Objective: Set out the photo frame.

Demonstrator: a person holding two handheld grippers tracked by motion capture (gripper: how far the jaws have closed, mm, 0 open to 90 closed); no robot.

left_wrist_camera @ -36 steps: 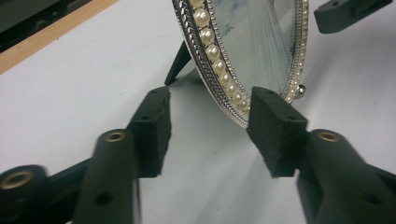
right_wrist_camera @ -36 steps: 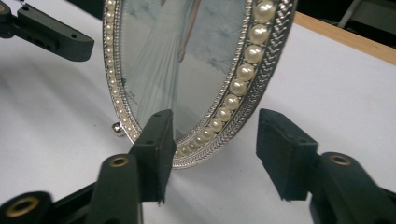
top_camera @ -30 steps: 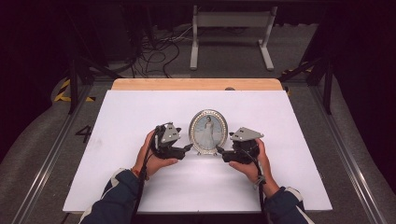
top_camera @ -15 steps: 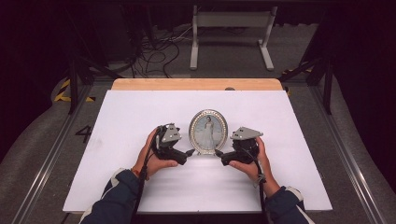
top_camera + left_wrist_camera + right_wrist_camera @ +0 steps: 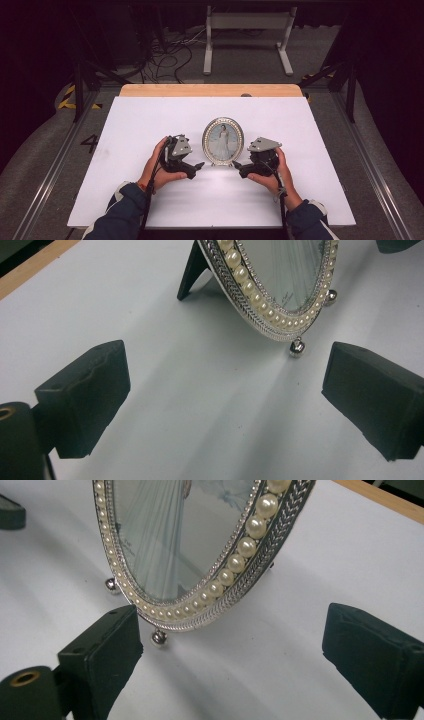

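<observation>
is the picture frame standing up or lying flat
Standing up. The picture frame rests on its small ball feet with the back stand propped on the white table.

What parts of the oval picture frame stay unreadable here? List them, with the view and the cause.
- Picture frame top: cut off by the upper edge in the left gripper view and the right gripper view.
- Back stand: hidden behind the frame in the high view.
- Photo detail: too small in the high view.
</observation>
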